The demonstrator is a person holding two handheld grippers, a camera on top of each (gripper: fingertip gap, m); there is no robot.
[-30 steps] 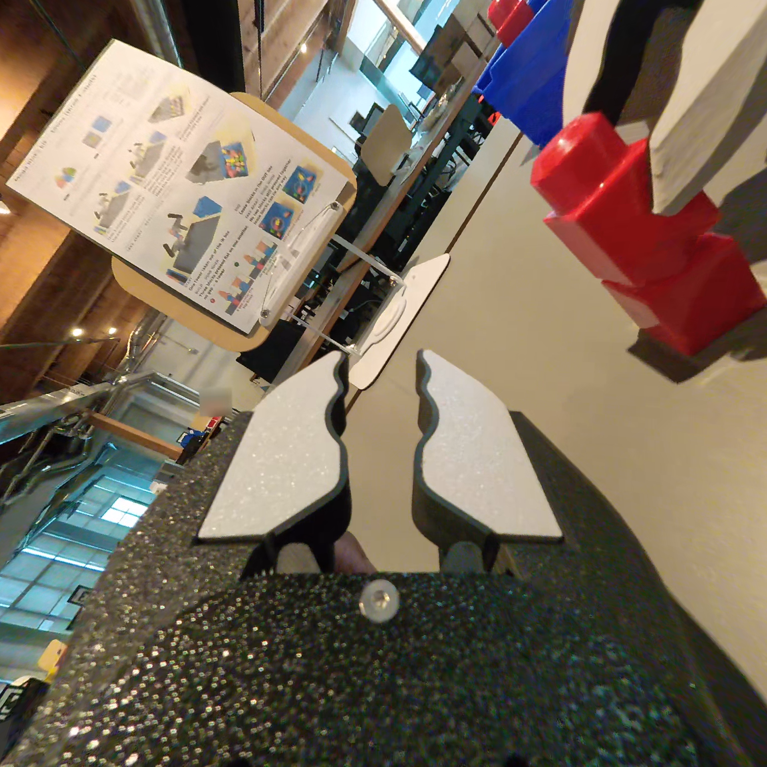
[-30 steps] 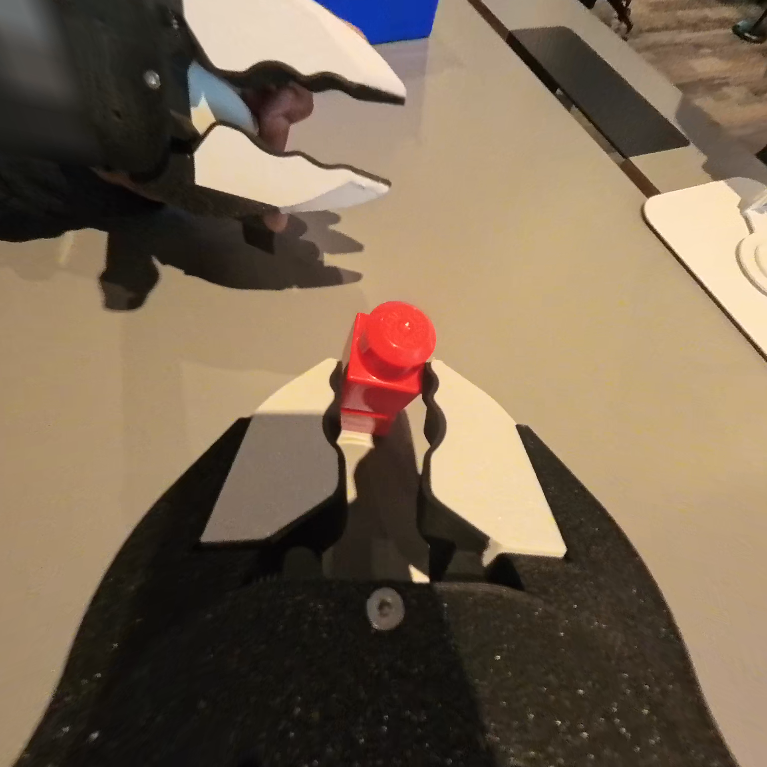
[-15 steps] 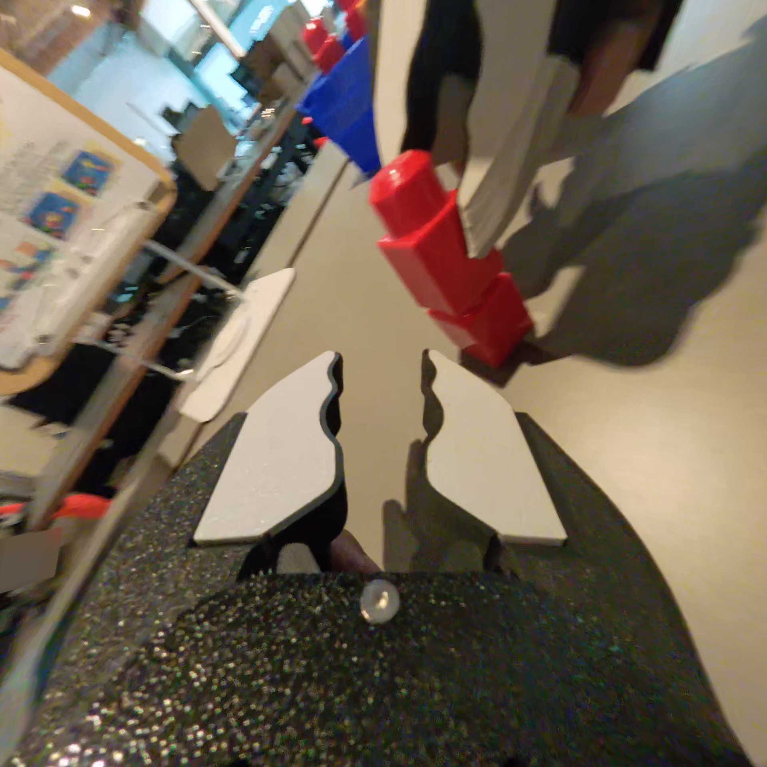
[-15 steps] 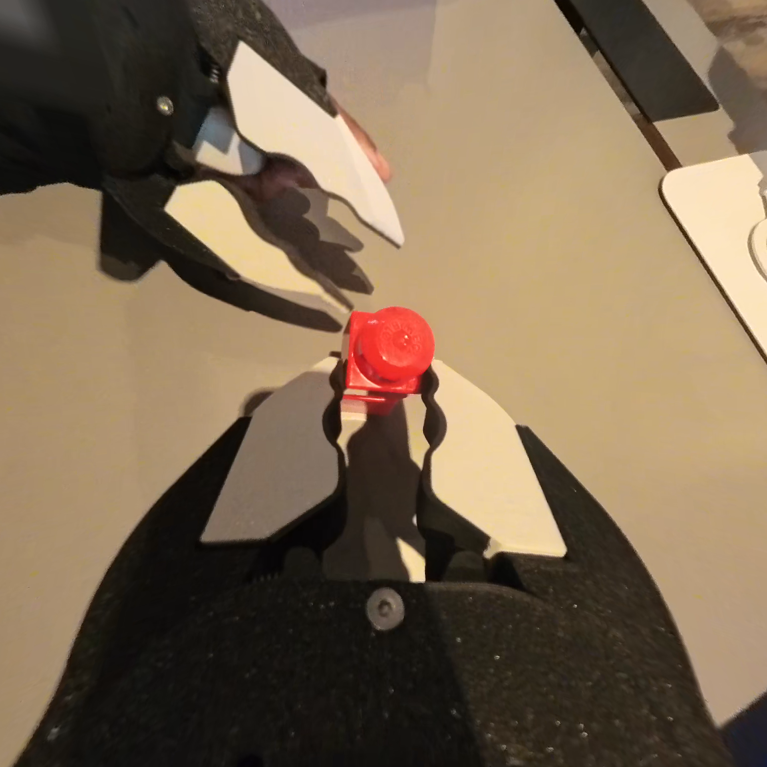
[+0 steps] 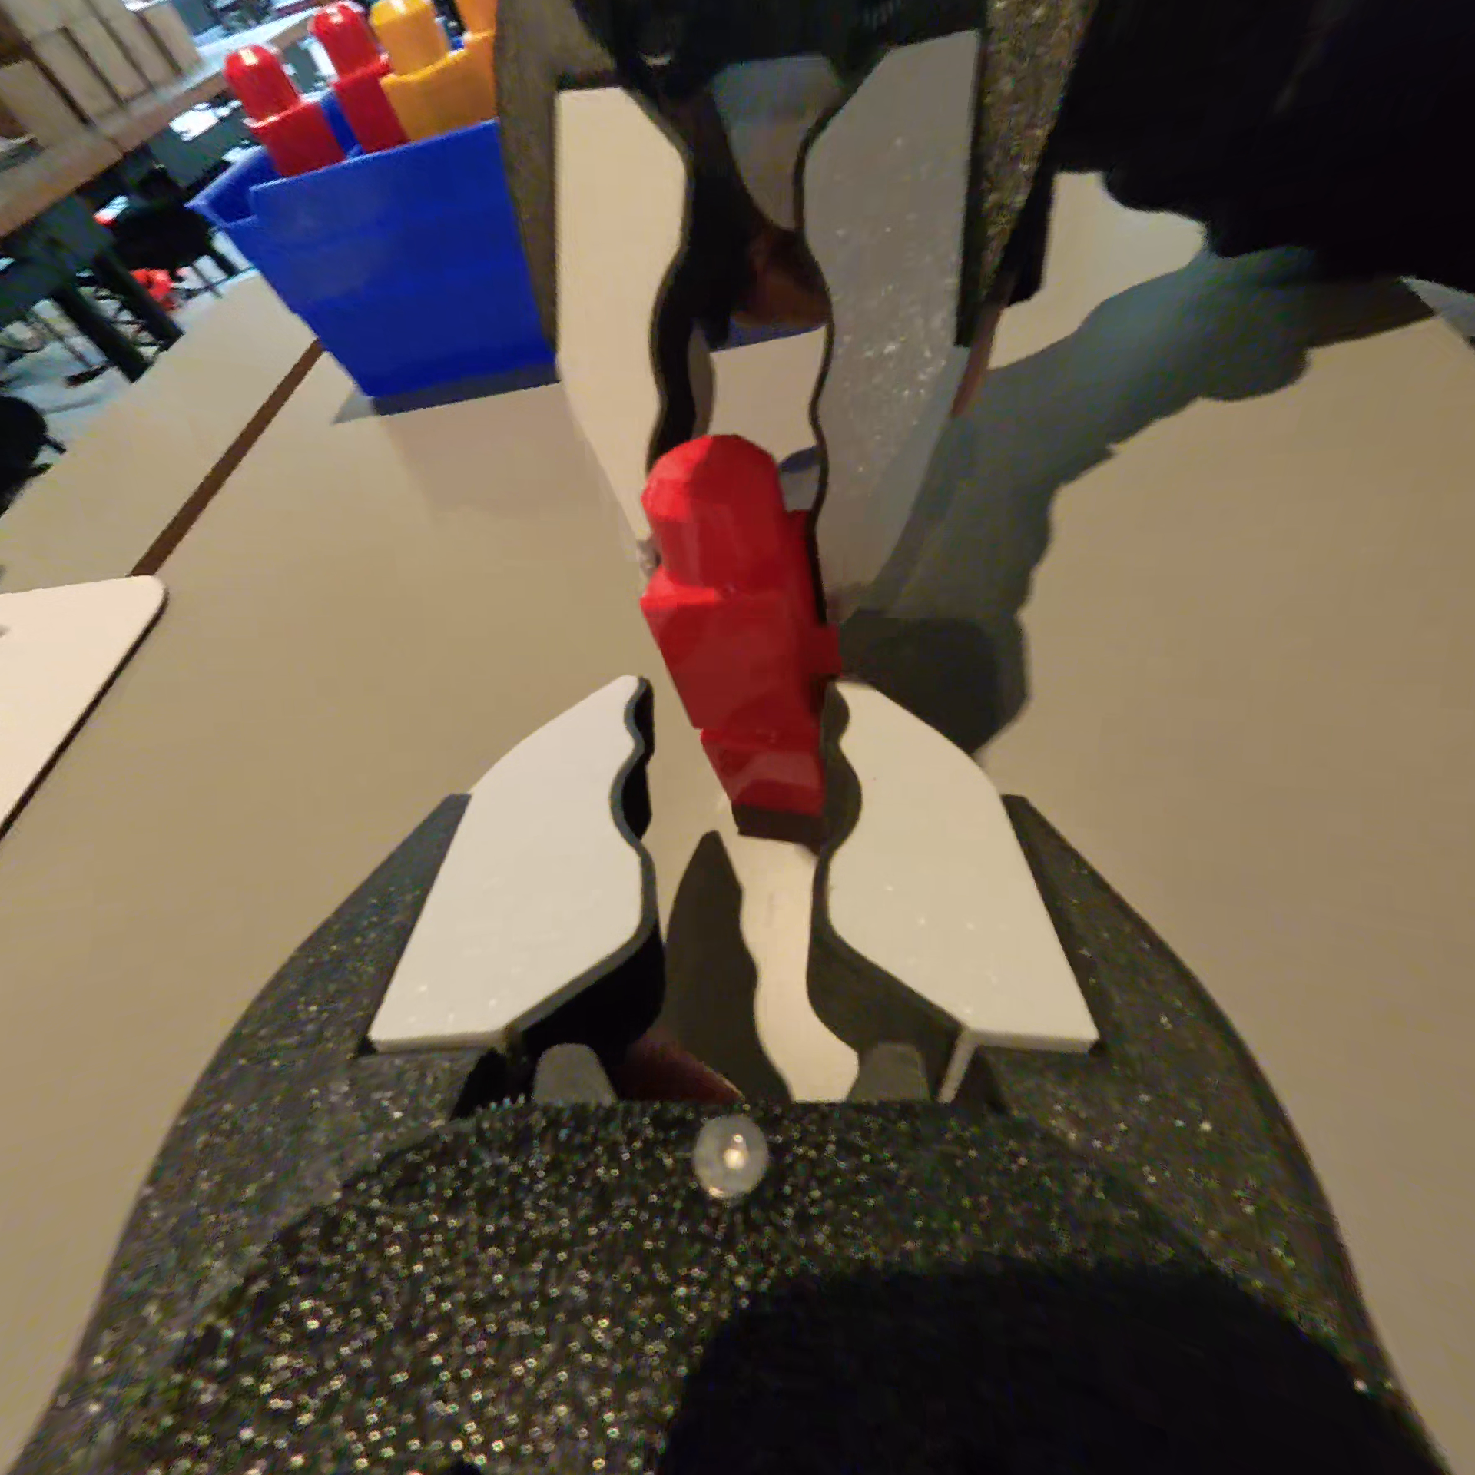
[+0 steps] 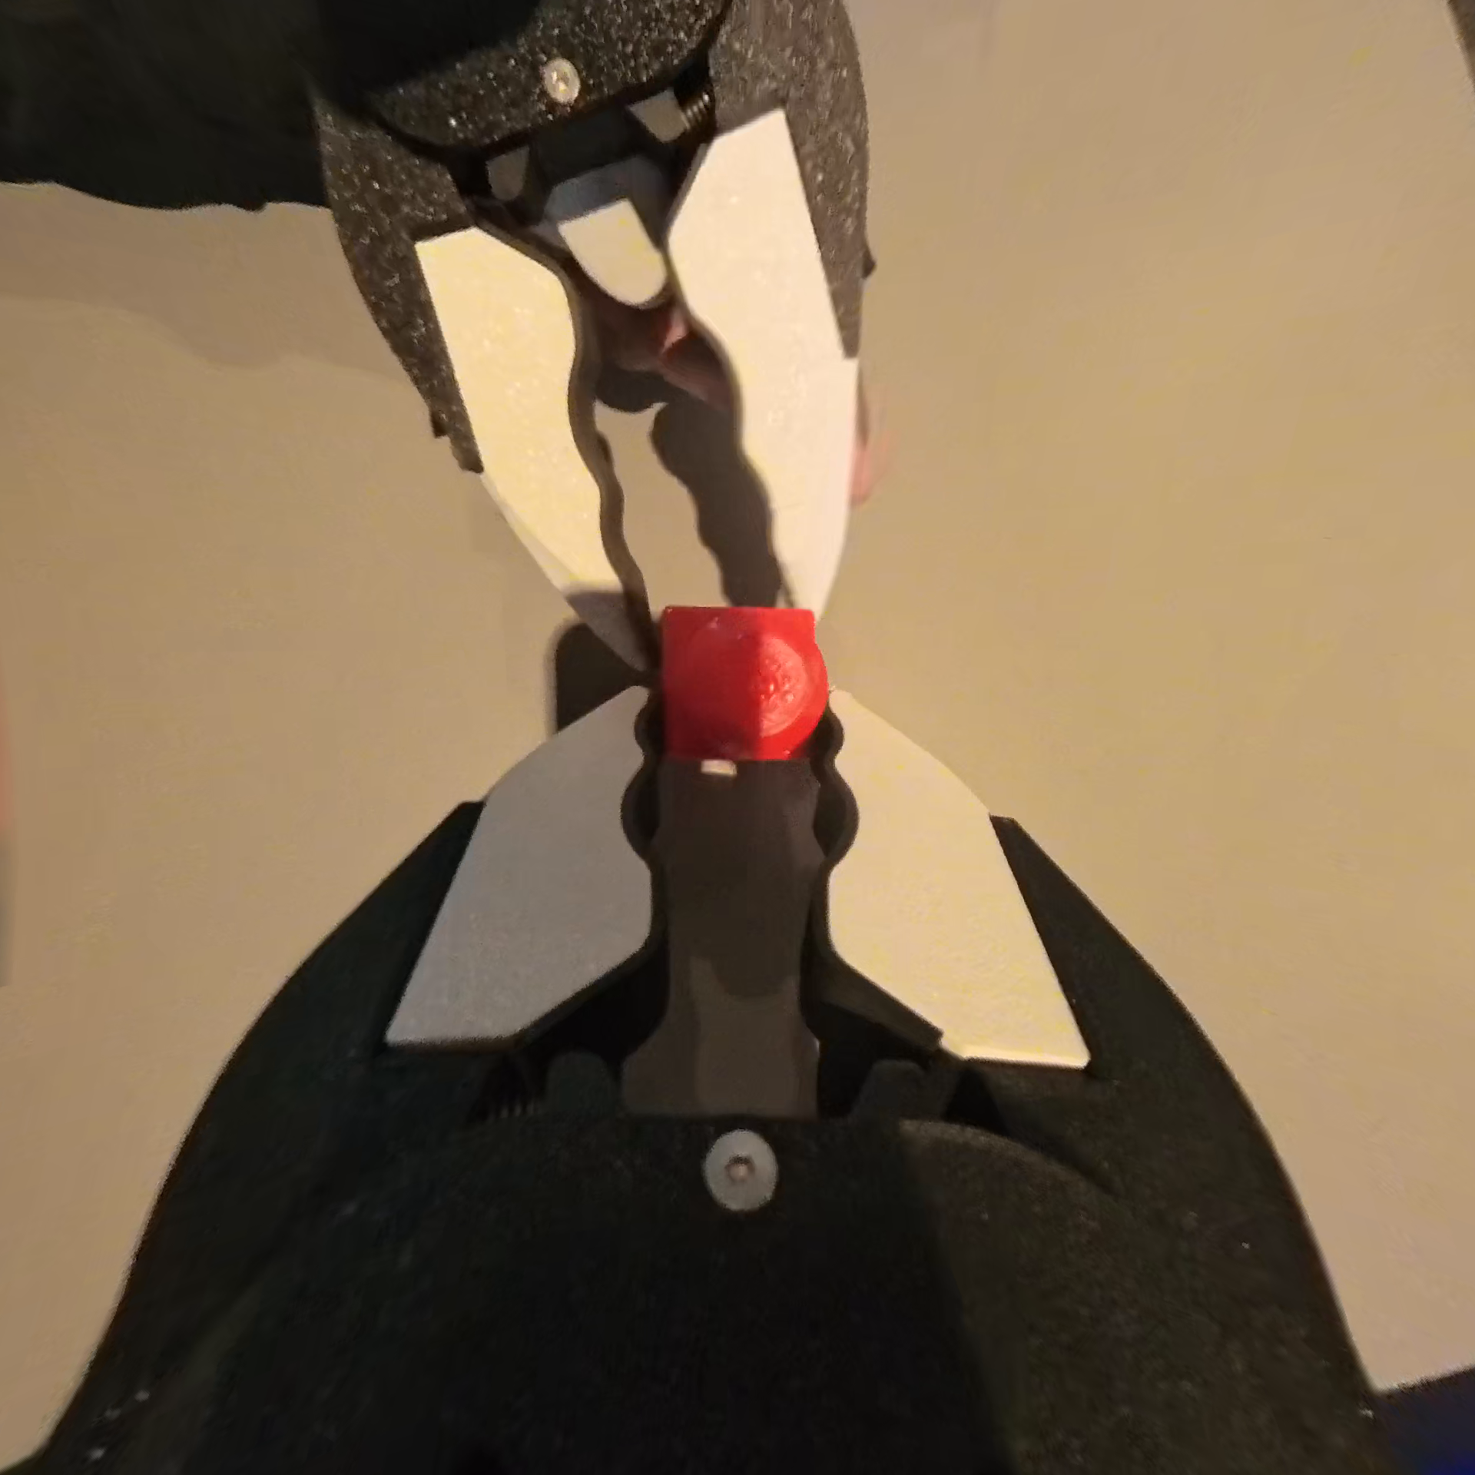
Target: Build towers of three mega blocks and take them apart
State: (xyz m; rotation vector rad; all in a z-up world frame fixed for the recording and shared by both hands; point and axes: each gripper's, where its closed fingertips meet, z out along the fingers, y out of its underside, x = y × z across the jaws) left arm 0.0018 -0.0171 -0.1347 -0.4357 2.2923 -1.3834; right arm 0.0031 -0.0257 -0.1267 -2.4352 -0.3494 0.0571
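A tower of red mega blocks (image 5: 734, 638) stands on the beige table (image 5: 319, 718). My right gripper (image 5: 738, 559) comes down from above and is shut on the tower's upper block. In the right wrist view I look straight down on the top stud (image 6: 738, 682) between the right gripper's (image 6: 738, 706) tips. My left gripper (image 5: 734, 694) is open, with one finger on each side of the tower's lowest block: the right finger is close to it and the left finger stands apart. The left gripper also shows in the right wrist view (image 6: 706, 610), reaching in from the top.
A blue bin (image 5: 399, 279) stands at the back left of the table, holding red blocks (image 5: 279, 112) and yellow blocks (image 5: 431, 72). A white board (image 5: 48, 662) lies at the table's left edge. Desks and chairs stand beyond the table. Left and right tips are no more than a few centimetres apart.
My left gripper has swung round from facing the room to the tower, and its open fingers now straddle the base. The right gripper has kept its hold and now points straight down.
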